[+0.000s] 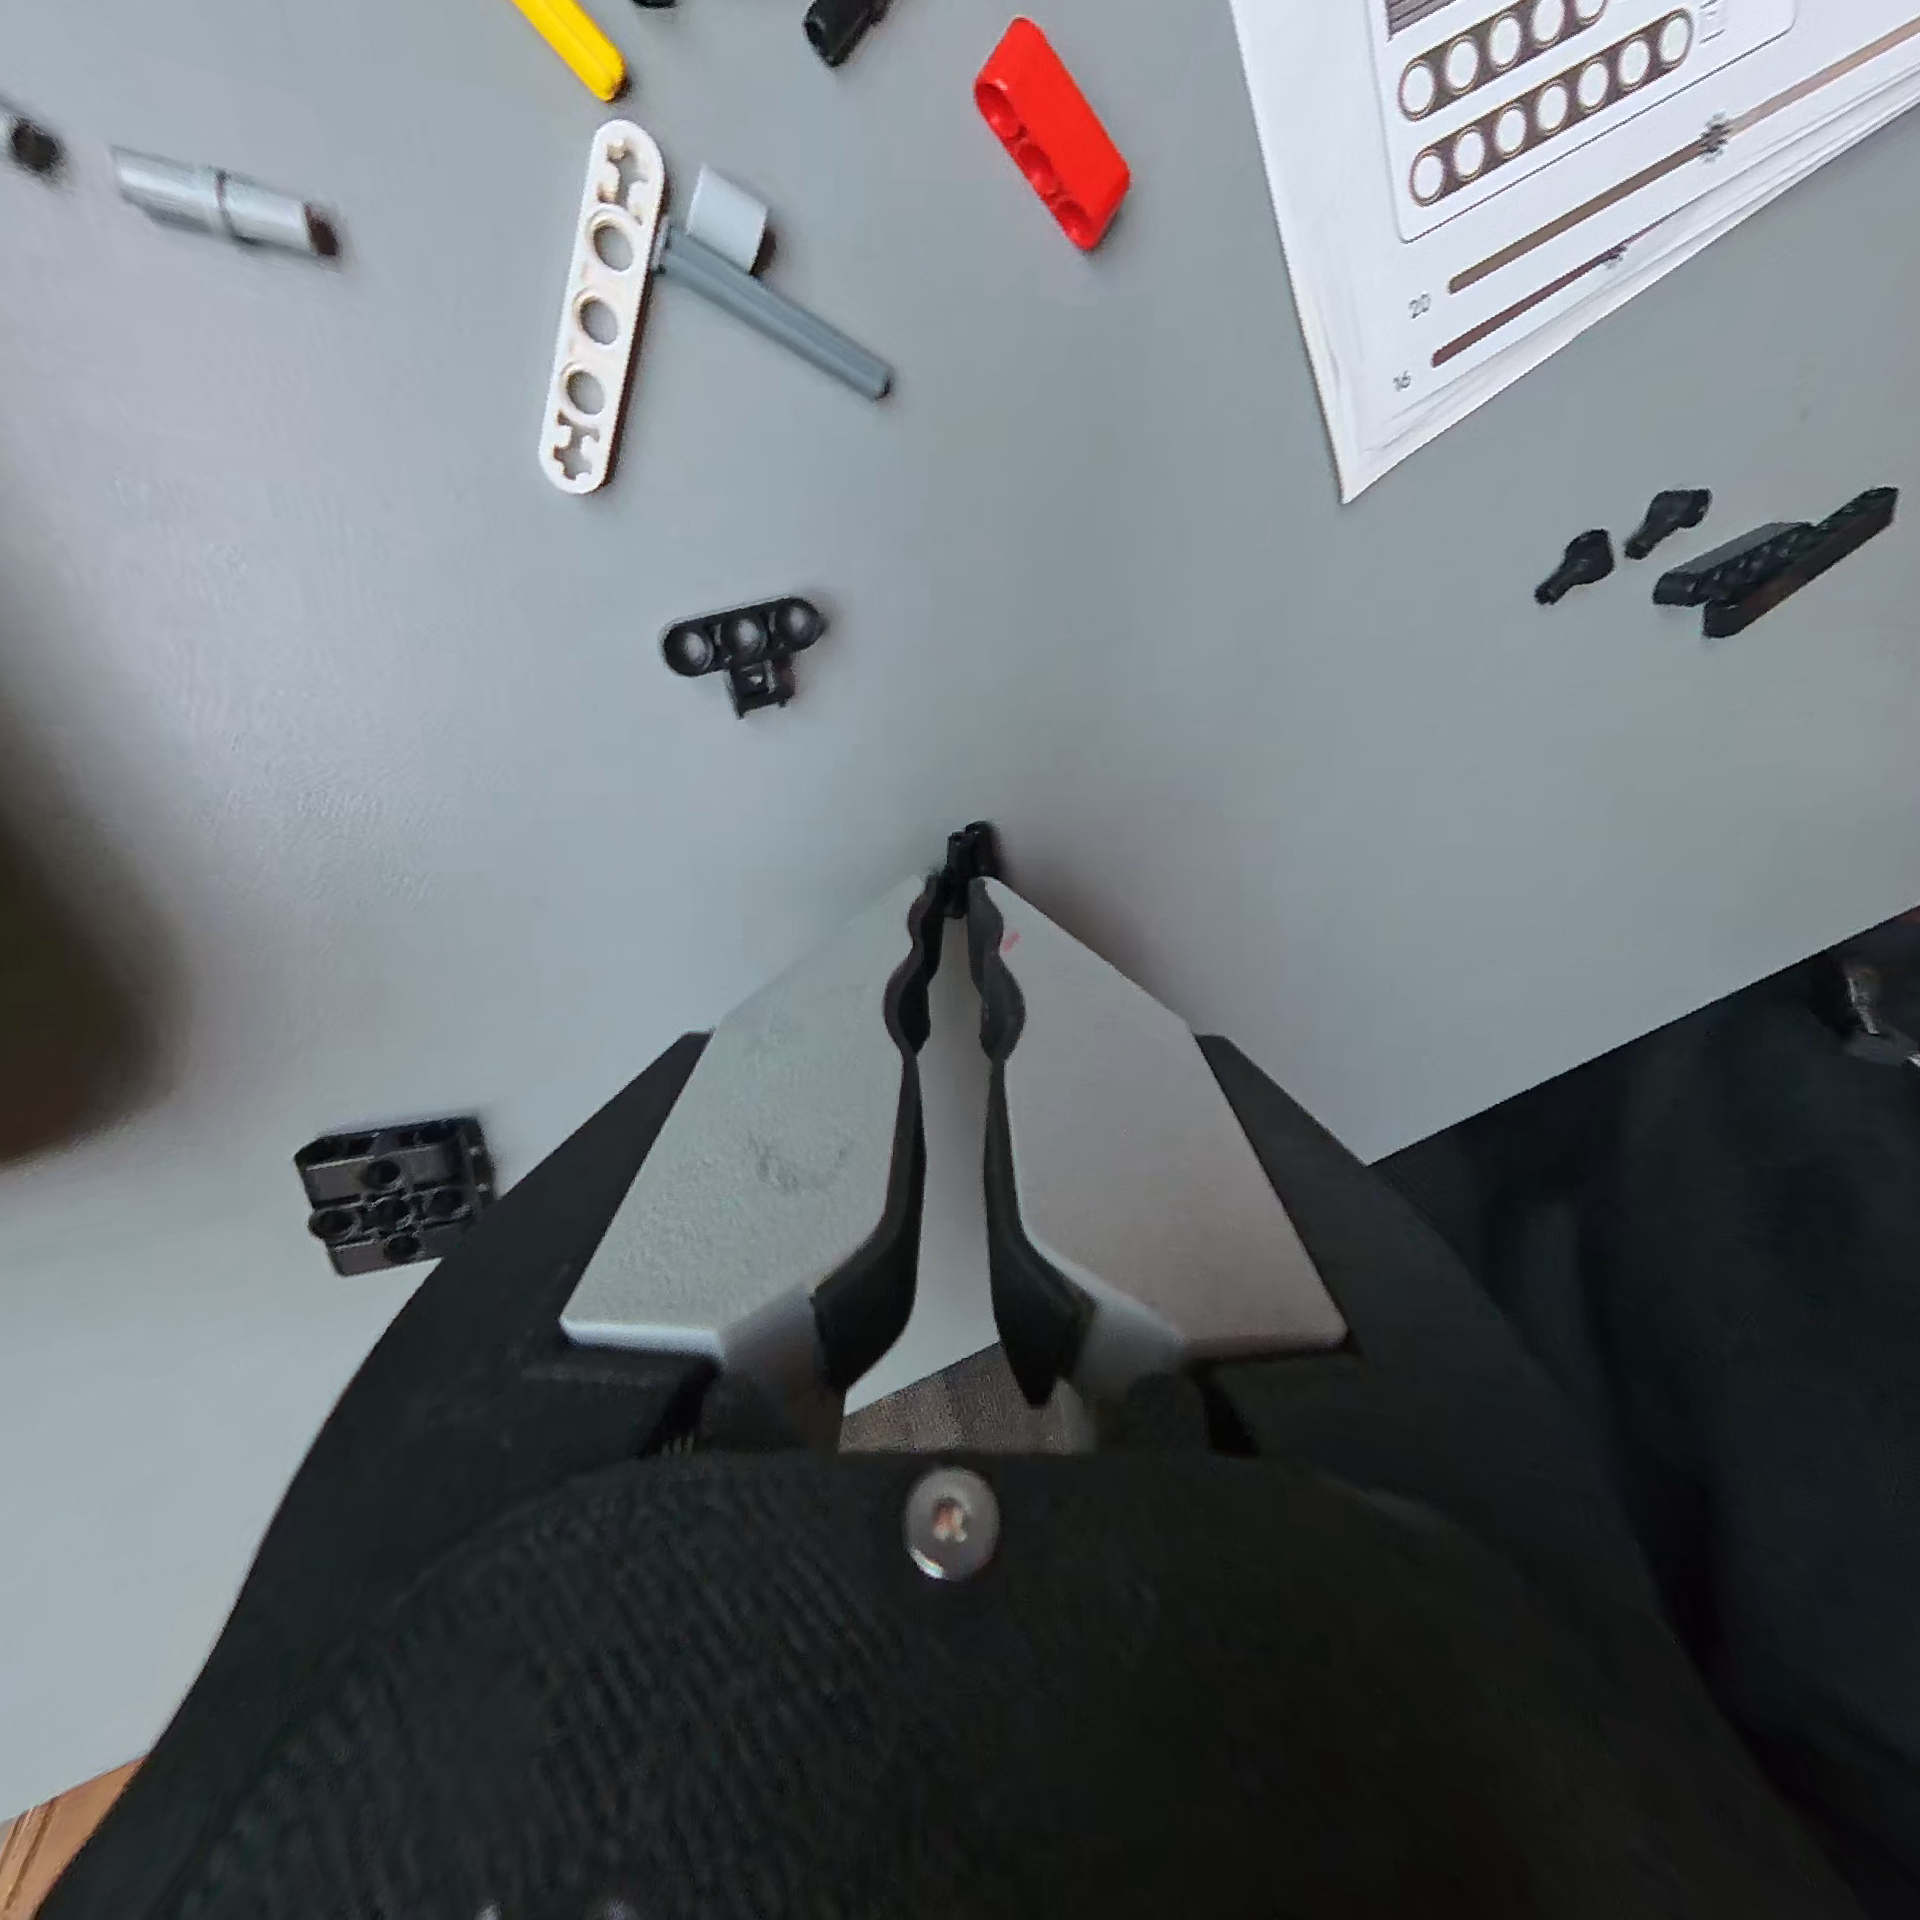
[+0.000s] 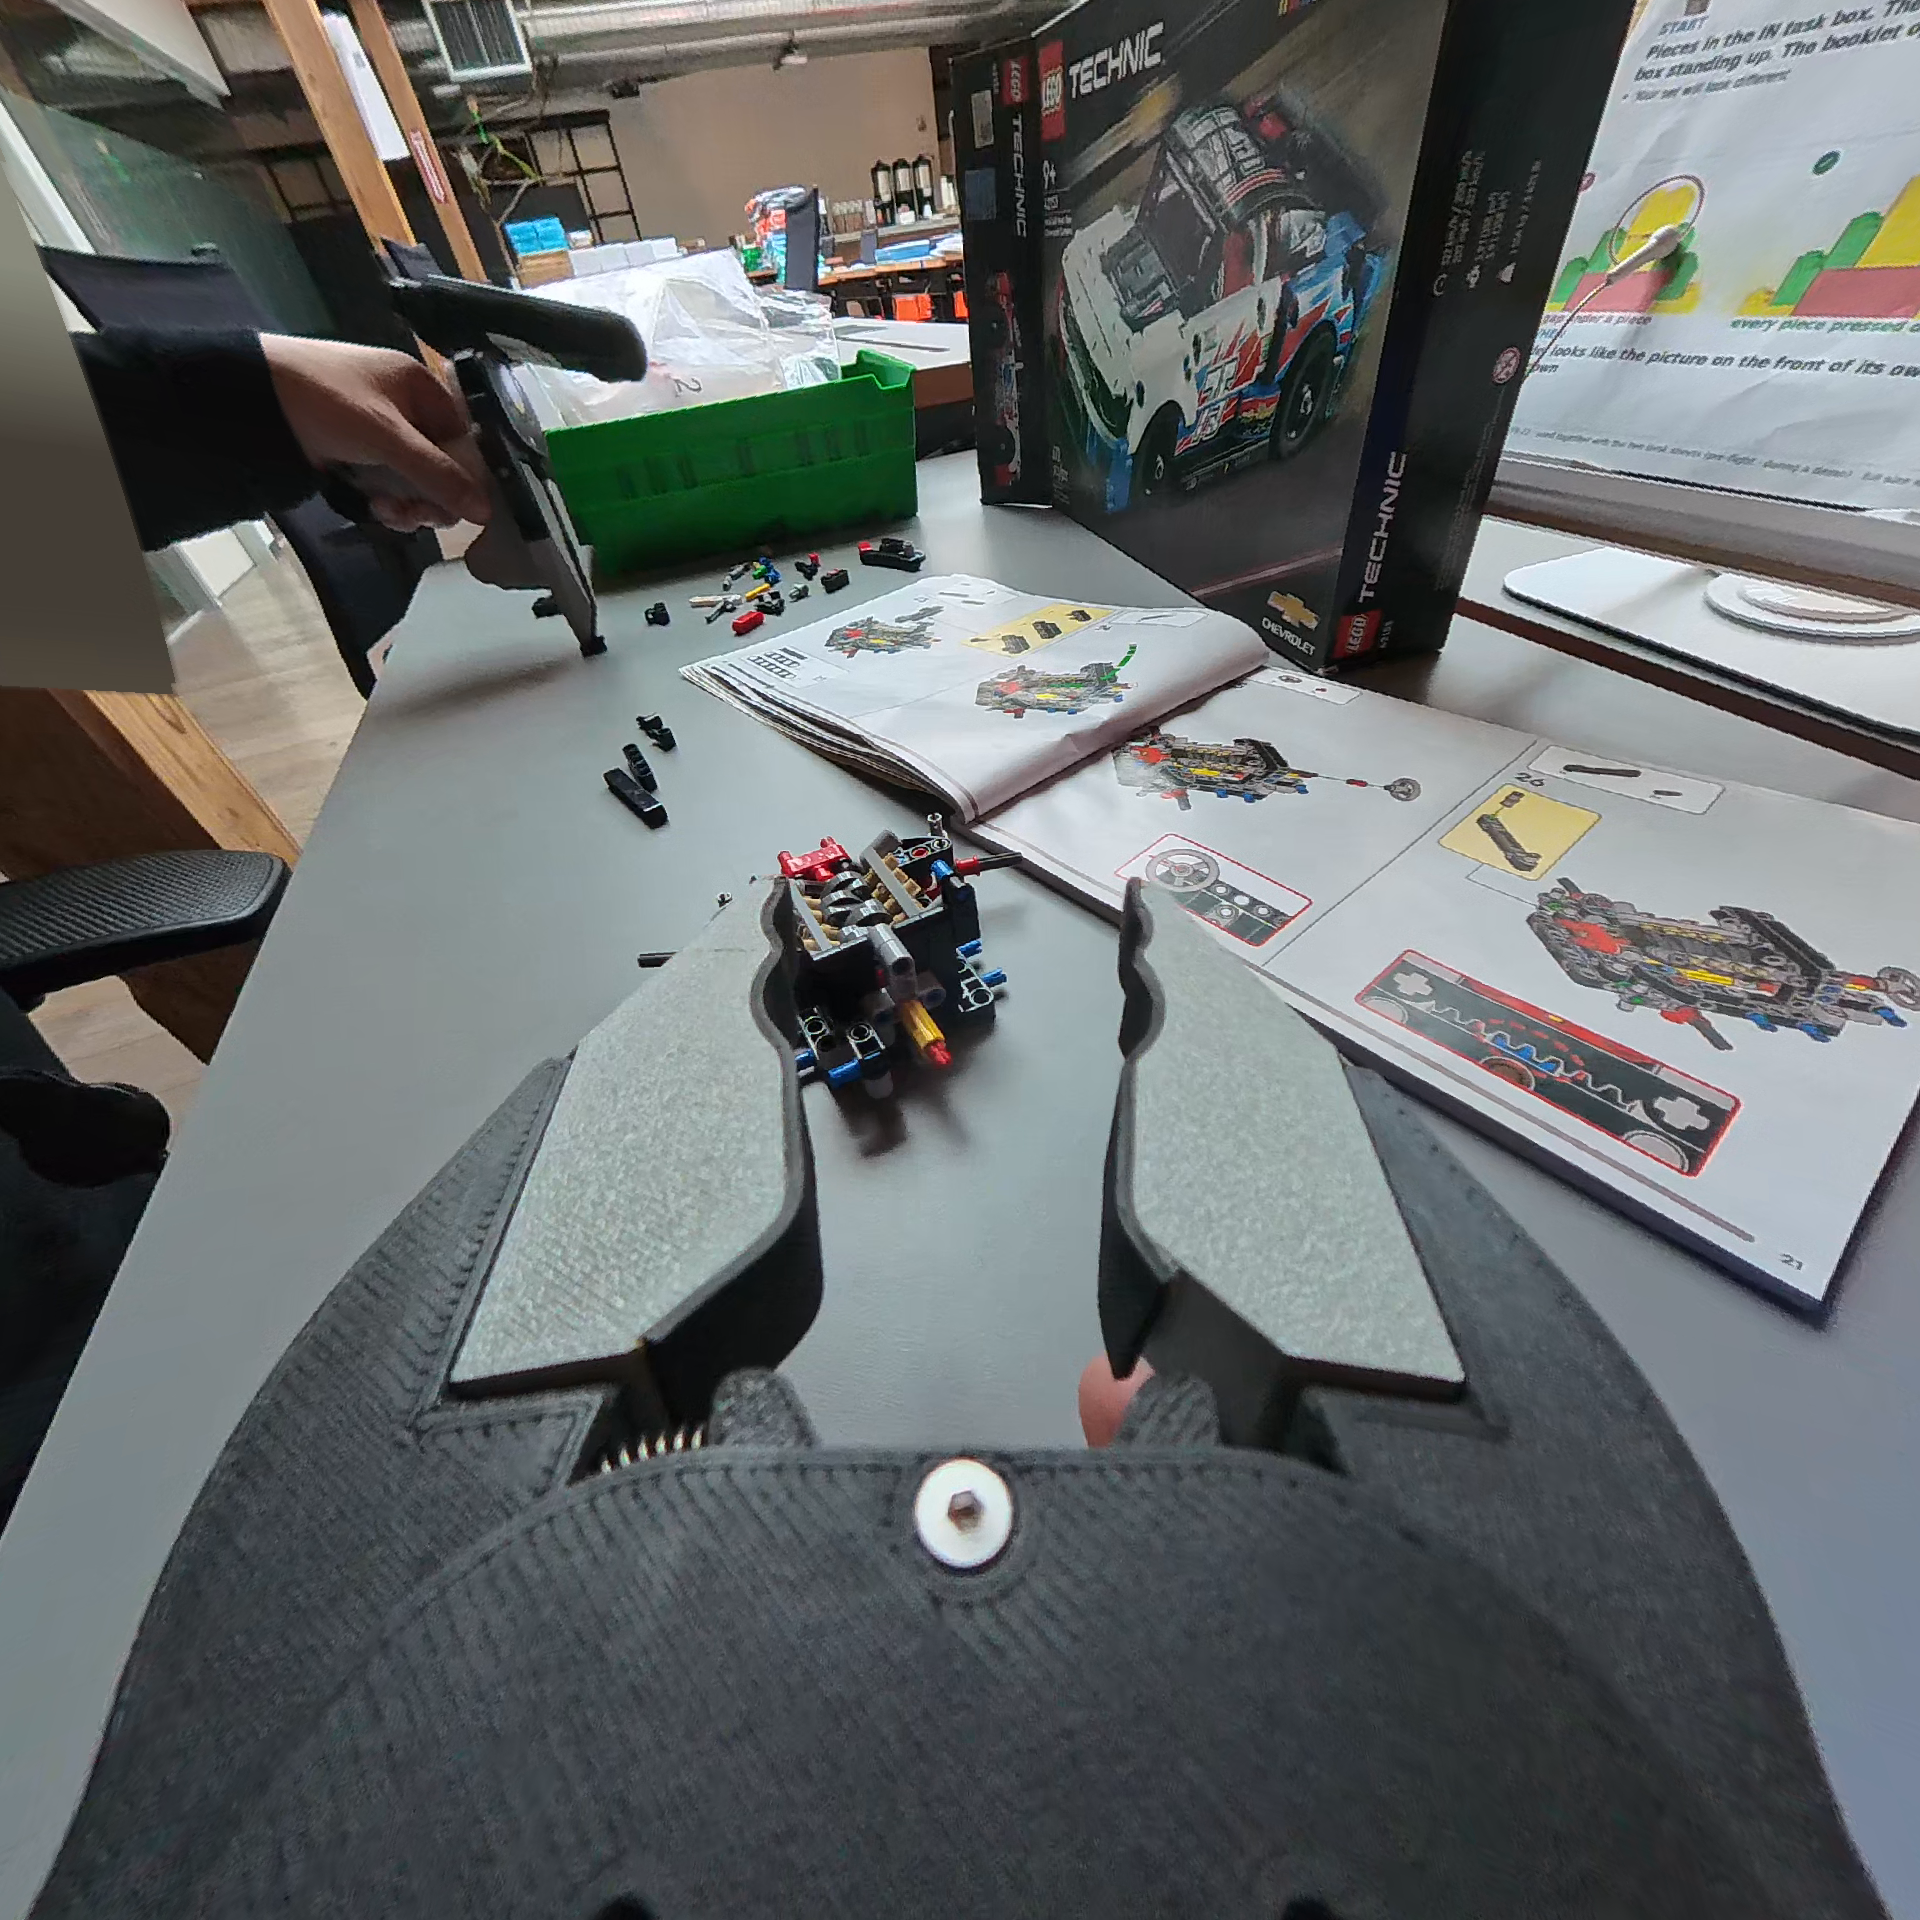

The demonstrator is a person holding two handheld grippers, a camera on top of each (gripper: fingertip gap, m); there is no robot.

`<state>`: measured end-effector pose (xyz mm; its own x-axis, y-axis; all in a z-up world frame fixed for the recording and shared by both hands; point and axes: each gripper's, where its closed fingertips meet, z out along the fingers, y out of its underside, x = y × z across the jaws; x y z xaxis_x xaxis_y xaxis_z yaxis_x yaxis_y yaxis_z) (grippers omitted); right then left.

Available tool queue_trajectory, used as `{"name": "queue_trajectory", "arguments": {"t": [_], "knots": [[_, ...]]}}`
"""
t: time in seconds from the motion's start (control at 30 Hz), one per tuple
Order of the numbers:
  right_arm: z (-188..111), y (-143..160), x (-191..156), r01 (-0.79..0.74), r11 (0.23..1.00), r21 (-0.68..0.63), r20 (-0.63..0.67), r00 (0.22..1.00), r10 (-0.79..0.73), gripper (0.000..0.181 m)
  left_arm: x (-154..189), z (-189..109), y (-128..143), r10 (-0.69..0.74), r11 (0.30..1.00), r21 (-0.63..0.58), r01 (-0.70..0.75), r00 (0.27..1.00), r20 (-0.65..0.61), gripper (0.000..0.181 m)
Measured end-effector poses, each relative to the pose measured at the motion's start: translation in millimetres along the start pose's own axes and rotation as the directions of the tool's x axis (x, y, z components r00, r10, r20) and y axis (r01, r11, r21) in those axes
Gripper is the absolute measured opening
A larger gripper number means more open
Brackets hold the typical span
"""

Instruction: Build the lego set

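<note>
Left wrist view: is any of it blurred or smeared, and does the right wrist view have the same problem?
Left wrist view: a dark smear blurs the left edge; the grey connector is soft. Right wrist view: sharp on the partly built model, though the box bows from lens distortion.

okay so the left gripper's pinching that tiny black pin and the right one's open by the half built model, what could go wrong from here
1. The left gripper holds the small black pin only at its fingertips, so it may twist or pop out when lifted.
2. The right gripper is open, its left finger close beside the partly built model; closing could shove the model or bend its protruding pins.
3. A dropped pin could be lost among the loose black pieces on the grey table.
</note>
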<state>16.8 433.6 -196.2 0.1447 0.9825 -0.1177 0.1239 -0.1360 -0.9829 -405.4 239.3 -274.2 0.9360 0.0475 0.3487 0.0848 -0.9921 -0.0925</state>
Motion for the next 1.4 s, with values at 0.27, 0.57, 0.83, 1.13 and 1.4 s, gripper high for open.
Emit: {"name": "queue_trajectory", "arguments": {"t": [0.27,0.57,0.83,1.13,1.4], "knots": [[1.2,-1.8,-5.8,0.001,1.0,0.008,0.023,1.0,-0.001,0.059,15.4,6.3,-3.1,0.029,1.0,-0.004,-0.029,0.999,-0.014,0.001],[2.5,-4.2,-14.6,0.012,1.0,0.015,0.049,0.999,-0.012,0.059,48.8,20.2,-14.2,0.065,0.998,0.011,-0.064,0.996,-0.063,0.001],[1.6,-9.4,-23.2,0.04,0.999,0.027,0.063,0.997,-0.042,0.06,76.2,31.2,-19.9,0.105,0.994,0.009,-0.105,0.99,-0.095,0.001],[0.0,-13.9,-30.7,0.067,0.997,0.04,0.072,0.995,-0.07,0.059,118.5,49.5,-32.1,0.162,0.987,0.022,-0.16,0.975,-0.155,0.001],[-1.7,-17.4,-34.2,0.074,0.996,0.052,0.078,0.994,-0.078,0.059,141.9,59.4,-37.0,0.2,0.98,0.041,-0.196,0.964,-0.173,0.001]]}}
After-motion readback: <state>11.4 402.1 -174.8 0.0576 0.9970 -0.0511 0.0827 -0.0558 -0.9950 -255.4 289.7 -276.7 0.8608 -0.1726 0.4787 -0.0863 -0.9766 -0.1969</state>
